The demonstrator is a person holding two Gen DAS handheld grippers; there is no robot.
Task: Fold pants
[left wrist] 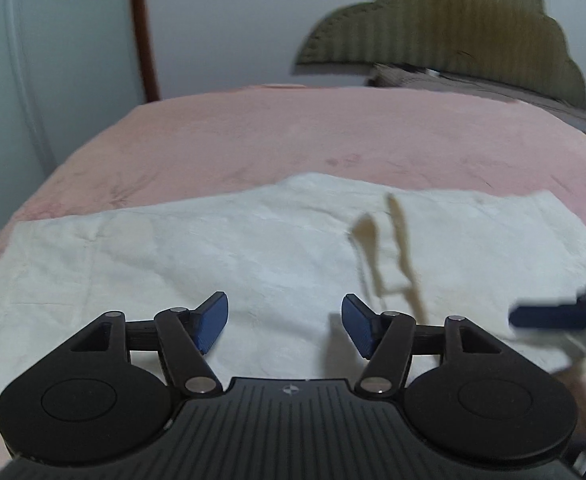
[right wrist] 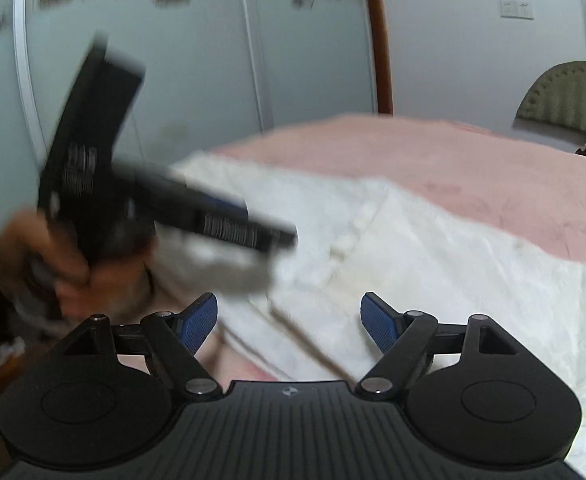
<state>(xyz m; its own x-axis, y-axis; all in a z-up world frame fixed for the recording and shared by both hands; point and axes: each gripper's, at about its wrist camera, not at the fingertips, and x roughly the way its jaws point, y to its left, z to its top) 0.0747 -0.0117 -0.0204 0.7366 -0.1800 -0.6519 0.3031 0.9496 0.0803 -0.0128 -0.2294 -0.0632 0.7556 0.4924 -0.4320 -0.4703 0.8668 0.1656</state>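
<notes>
White pants (left wrist: 213, 248) lie flat on a pink bed cover (left wrist: 313, 132), with a beige drawstring (left wrist: 397, 248) trailing over the cloth. My left gripper (left wrist: 285, 322) hovers just above the near part of the pants, jaws wide apart and nothing between its blue pads (left wrist: 213, 322). In the right wrist view the pants (right wrist: 433, 264) spread ahead and to the right. My right gripper (right wrist: 289, 322) stands open over their near edge, empty. The left gripper (right wrist: 229, 228), blurred, crosses that view at the left, held by a hand (right wrist: 73, 268). A right fingertip (left wrist: 545, 318) shows at the left view's right edge.
A quilted olive headboard (left wrist: 453, 28) and a grey pillow (left wrist: 473, 84) stand at the far end of the bed. Pale wardrobe doors (right wrist: 173, 60) and a brown wooden post (right wrist: 381, 40) rise beyond the bed's left side. Bare pink cover (right wrist: 493, 176) lies past the pants.
</notes>
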